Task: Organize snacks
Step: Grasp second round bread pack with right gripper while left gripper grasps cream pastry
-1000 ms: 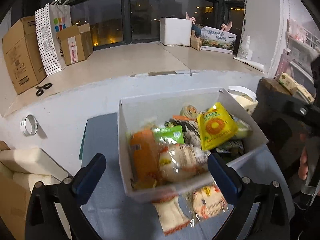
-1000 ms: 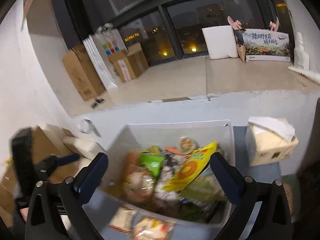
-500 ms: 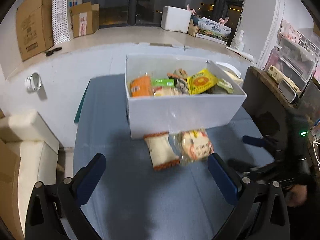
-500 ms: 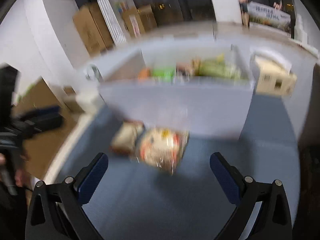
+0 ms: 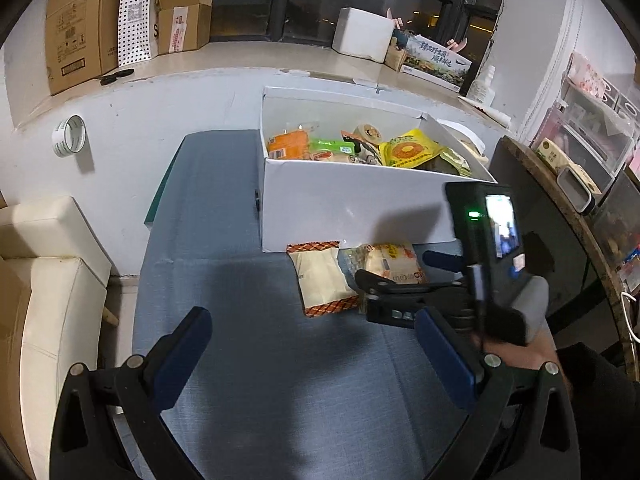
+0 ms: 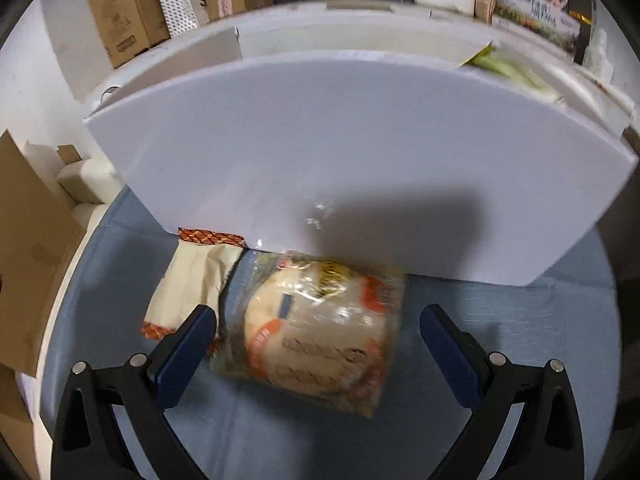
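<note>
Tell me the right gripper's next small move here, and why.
Probably ease the right gripper forward a little and close on the clear-wrapped snack pack. Its jaws are open and the pack lies between them on the blue cloth, outside the white box that holds the other snacks. The cream packet touches its left side, so close gently. The left gripper hangs open farther back.

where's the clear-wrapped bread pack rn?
On the blue cloth just in front of the white box, right of the cream snack packet. The clear-wrapped bread pack lies between the open right gripper's jaws.
</note>
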### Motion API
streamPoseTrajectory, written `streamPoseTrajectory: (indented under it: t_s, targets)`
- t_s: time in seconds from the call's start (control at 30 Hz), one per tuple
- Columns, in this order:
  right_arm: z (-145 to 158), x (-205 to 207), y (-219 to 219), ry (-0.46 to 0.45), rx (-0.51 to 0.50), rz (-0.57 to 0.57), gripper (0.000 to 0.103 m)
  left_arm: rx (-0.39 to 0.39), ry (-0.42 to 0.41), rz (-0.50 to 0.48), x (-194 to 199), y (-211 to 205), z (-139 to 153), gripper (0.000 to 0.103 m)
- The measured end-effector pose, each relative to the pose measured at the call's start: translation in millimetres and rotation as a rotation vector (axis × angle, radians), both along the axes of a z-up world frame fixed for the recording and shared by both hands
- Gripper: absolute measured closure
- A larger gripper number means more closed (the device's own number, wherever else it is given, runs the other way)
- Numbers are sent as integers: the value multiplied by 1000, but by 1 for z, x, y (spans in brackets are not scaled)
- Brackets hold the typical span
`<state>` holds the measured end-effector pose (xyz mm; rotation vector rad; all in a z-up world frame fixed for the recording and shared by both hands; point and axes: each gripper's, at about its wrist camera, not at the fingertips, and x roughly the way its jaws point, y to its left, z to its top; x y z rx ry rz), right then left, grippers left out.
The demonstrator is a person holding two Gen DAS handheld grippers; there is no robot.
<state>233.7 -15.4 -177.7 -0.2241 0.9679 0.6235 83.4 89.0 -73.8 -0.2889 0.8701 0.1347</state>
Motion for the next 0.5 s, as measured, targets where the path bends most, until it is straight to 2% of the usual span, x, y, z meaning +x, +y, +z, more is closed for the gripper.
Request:
streamPoseTrajectory:
  t_s: [0.13, 0.3, 0.5]
  targets:
    - [-13, 5, 11, 21, -40, -34, 0, -6, 7, 6, 0, 2, -2, 0]
    - [-15, -4, 20, -45, -92, -35, 0, -25, 22, 22, 0, 4, -9, 0]
    - [-13, -13, 19, -56, -81, -56, 2, -20, 38, 15, 3, -2, -14, 0]
